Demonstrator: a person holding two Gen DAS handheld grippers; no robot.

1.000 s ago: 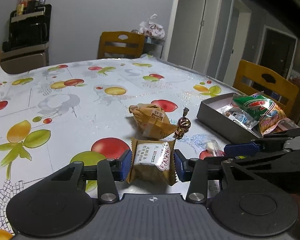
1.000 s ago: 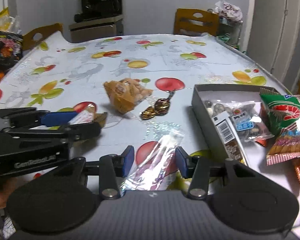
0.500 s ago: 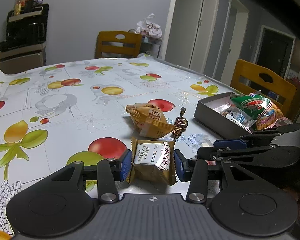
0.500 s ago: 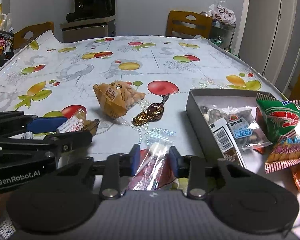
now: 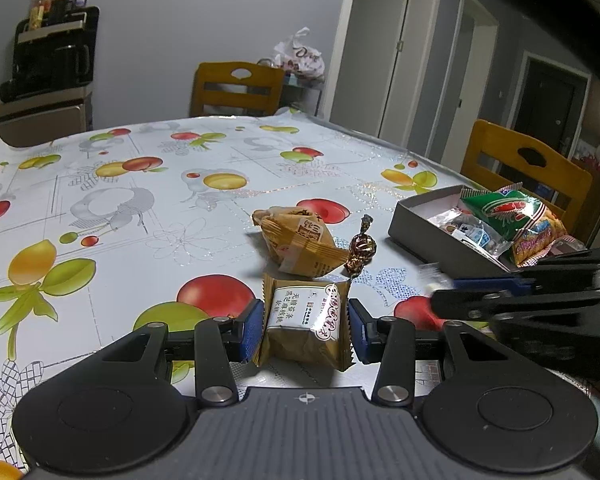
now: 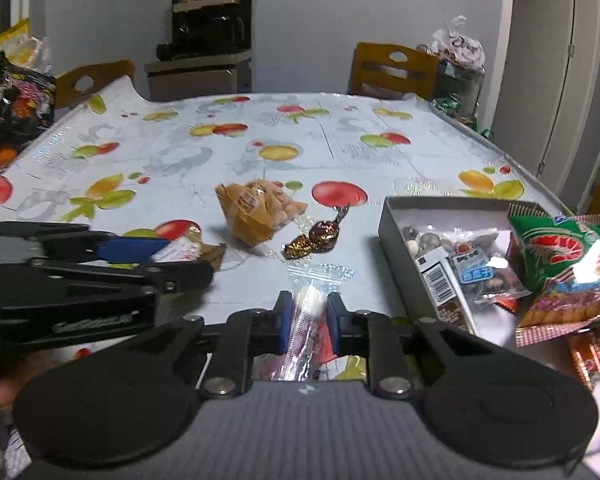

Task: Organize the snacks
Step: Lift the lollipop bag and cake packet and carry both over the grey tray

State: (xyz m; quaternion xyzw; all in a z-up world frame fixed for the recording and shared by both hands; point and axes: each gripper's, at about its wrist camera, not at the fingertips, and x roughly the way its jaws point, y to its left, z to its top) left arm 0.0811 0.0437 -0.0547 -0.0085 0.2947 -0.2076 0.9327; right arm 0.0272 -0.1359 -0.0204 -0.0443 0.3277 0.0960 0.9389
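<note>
My left gripper (image 5: 306, 330) is shut on a gold-brown pastry packet (image 5: 300, 312) low over the fruit-print tablecloth. My right gripper (image 6: 308, 320) has its jaws closing tight, blue pads pressed on a clear-wrapped snack stick (image 6: 306, 304) just off the cloth. A tan bag of nuts (image 5: 300, 240) and a brown-gold foil candy (image 5: 362, 248) lie ahead of both grippers. To the right stands a grey box (image 6: 396, 248) holding small packets, with a green shrimp-cracker bag (image 6: 560, 248) on its far side. The left gripper (image 6: 188, 256) shows at the left of the right wrist view.
Wooden chairs (image 5: 236, 88) stand at the far end and the right side (image 5: 528, 168) of the table. A black noodle pack (image 6: 20, 100) sits at the far left. A dark cabinet (image 6: 208, 40) stands by the back wall. The table's right edge runs just past the box.
My right gripper's jaws went from wide around the clear-wrapped stick to pressed on it, and it rose a little. The left gripper and its packet stayed still.
</note>
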